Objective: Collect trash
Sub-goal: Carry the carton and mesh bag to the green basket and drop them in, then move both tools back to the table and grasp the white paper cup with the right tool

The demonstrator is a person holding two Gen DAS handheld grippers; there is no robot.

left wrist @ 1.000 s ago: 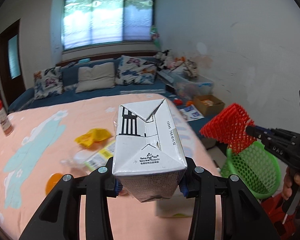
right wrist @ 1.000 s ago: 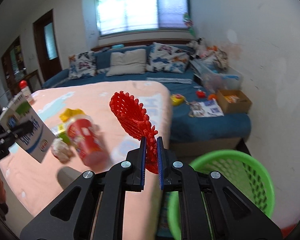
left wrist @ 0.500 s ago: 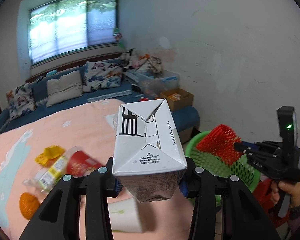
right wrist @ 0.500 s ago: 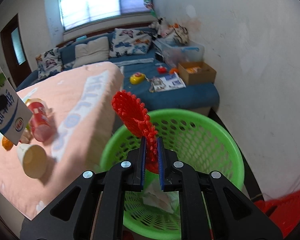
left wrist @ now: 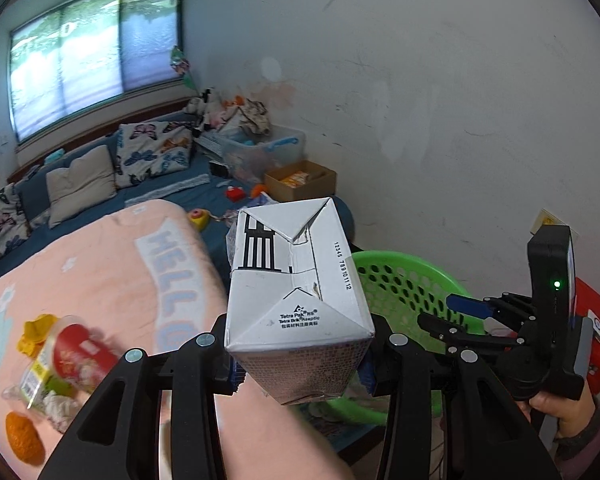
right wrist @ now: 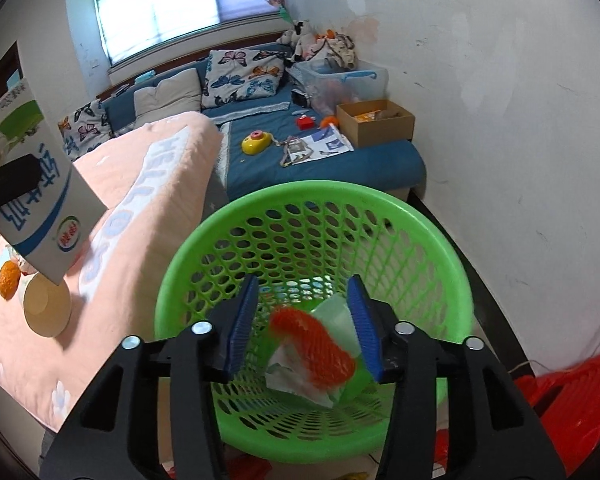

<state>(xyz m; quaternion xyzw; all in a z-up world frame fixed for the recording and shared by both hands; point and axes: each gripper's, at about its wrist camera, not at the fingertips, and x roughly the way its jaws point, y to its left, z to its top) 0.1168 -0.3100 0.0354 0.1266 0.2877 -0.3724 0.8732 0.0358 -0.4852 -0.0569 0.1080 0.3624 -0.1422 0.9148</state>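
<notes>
Trash in several places: some on pink bed (right wrist: 112, 208), some inside green basket (right wrist: 432, 240), one piece held. Pink bed filling left half of both views, printed with pale blue letters. Green basket at centre of right wrist view, just beside bed's edge, holed walls, also seen at right of left wrist view (left wrist: 400, 276) behind carton. Milk carton (left wrist: 296, 300) at centre of left wrist view, gripped at both sides by left gripper (left wrist: 300, 364), jaws closed against it, base end toward camera; same carton at upper left of right wrist view (right wrist: 40, 196), tilted, above bed. Right gripper (right wrist: 304, 322) over basket mouth, jaws spread wide, holding nothing; blue pads (right wrist: 242, 322) on either side of gap. Red foam net (right wrist: 314, 350) blurred, low centre of right wrist view, inside basket over crumpled white paper (right wrist: 296, 376). Paper cup (right wrist: 46, 308) on its side on bed, lower left. Red snack cup (left wrist: 80, 356) at lower left of left wrist view, beside yellow wrapper (left wrist: 38, 332). Orange peel (left wrist: 22, 438) at far lower left.
</notes>
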